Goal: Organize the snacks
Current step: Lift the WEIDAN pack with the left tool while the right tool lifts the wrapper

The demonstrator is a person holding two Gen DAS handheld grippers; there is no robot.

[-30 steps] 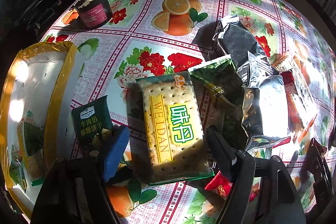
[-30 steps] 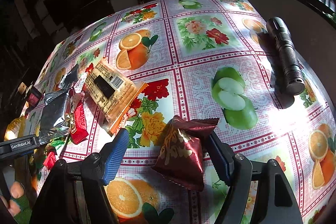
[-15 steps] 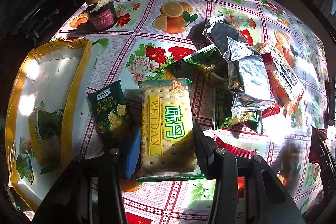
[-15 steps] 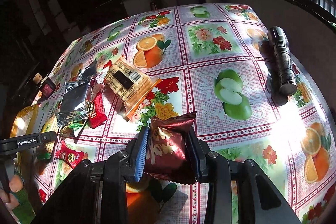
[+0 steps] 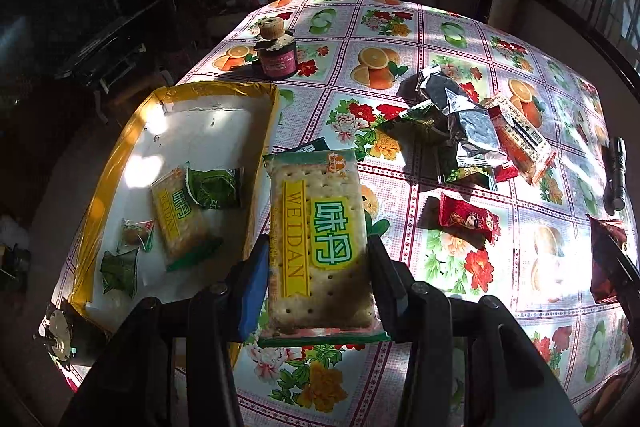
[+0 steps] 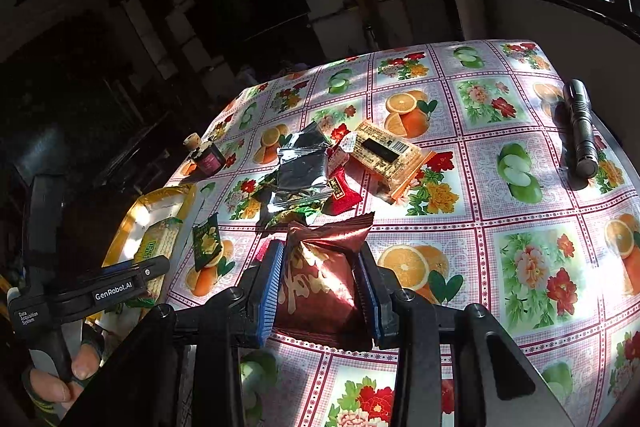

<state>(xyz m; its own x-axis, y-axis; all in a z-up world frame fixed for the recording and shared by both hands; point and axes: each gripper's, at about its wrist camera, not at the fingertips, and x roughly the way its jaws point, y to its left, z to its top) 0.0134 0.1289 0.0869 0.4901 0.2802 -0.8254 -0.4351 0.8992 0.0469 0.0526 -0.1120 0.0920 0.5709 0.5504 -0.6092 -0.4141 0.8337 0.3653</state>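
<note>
The Weidan cracker pack (image 5: 320,239) sits pinched between the pads of the left hand-held gripper (image 5: 316,283), lifted clear above the bench (image 5: 460,39) and just beside the right wall of the yellow-rimmed tray (image 5: 264,131); its long side runs away from the camera, label up. Over on the other side, the dark red foil snack (image 6: 320,279) is clamped in the right hand-held gripper (image 6: 322,287), both pads pressing its sides, crimped top edge pointing away; it too hangs above the flowered cloth.

Inside the tray lie a second cracker pack (image 5: 178,215), a green crumpled packet (image 5: 214,187) overlapping its far corner, a small clear-wrapped sweet (image 5: 136,233) and a green wrapper (image 5: 116,271) nearer the camera; the tray floor is white and sunlit.

Out on the bench, the loose pile waits: a silver foil bag (image 5: 472,123) in the middle, a green foil pack (image 5: 420,121) touching its left, a long orange-edged cracker sleeve (image 5: 520,139) against its right; a small red packet (image 5: 468,221) lies apart, nearer the camera. A dark green biscuit pouch (image 6: 206,241) rests near the tray's edge in the right wrist view.

Farther off, a cork-stoppered jar (image 5: 276,51) stands upright beyond the tray; a black torch (image 6: 580,135) lies near the bench's right edge, well apart from the snacks.
</note>
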